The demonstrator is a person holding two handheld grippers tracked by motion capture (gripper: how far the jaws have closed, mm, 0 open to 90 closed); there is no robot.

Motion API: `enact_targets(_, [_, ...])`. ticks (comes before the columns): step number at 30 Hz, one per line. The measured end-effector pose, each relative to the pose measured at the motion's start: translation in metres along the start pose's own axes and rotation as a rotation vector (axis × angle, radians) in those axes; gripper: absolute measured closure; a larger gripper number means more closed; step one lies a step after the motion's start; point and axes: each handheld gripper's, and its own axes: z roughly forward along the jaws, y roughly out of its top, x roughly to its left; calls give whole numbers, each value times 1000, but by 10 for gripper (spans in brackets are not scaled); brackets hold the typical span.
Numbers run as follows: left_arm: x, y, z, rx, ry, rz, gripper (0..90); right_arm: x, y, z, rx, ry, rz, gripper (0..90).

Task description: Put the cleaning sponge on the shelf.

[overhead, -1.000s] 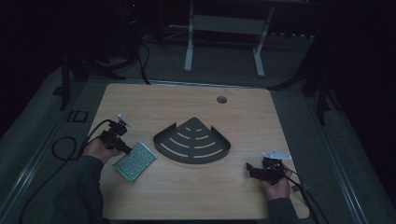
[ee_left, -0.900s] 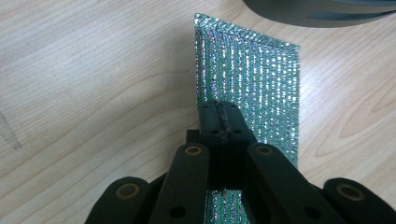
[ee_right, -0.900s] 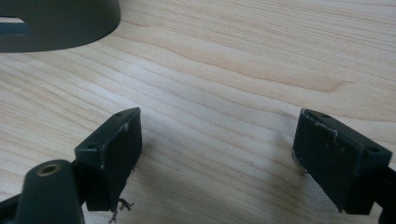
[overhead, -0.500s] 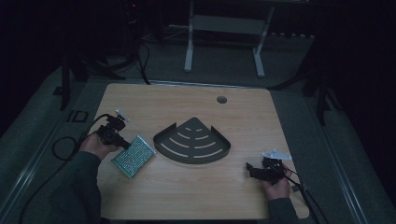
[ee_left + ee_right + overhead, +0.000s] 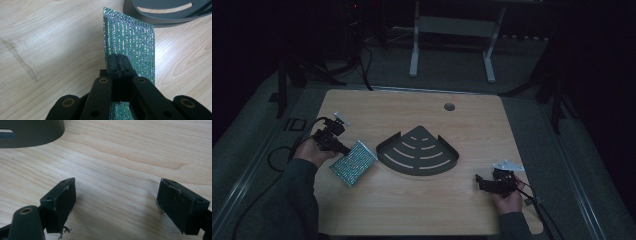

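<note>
2 grippers were in my hands at the pale wooden table (image 5: 412, 210). My left gripper (image 5: 343, 147) had its black jaws clamped tight on the near edge of the flat, rectangular green scouring pad with a glittery woven face (image 5: 354, 162); in the left gripper view (image 5: 117, 65) the pad (image 5: 130, 45) stood up on its edge, tilted, with its far corner close to the dark grey, fan-shaped slotted metal corner shelf (image 5: 170, 12). From the high view the pad sat at the table's left side, just beside the shelf (image 5: 418, 151) and apart from it. My right gripper (image 5: 482, 182) was well away at the table's right side, near the front edge, with its jaws spread wide over bare wood (image 5: 117, 192) and nothing between them; the shelf's rim (image 5: 30, 135) showed at the upper left of the right gripper view.
</note>
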Motion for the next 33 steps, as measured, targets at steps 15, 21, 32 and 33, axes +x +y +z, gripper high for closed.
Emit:
enact_targets(15, [-7, 15, -21, -31, 42, 28, 900, 0, 0, 0, 0, 0, 1, 154])
enact_targets(21, [-11, 24, -27, -32, 48, 40, 900, 0, 0, 0, 0, 0, 0, 154])
enact_targets(32, [-21, 40, -34, -37, 66, 76, 900, 0, 0, 0, 0, 0, 0, 154])
enact_targets(33, [-21, 42, -35, -36, 71, 78, 900, 0, 0, 0, 0, 0, 0, 153])
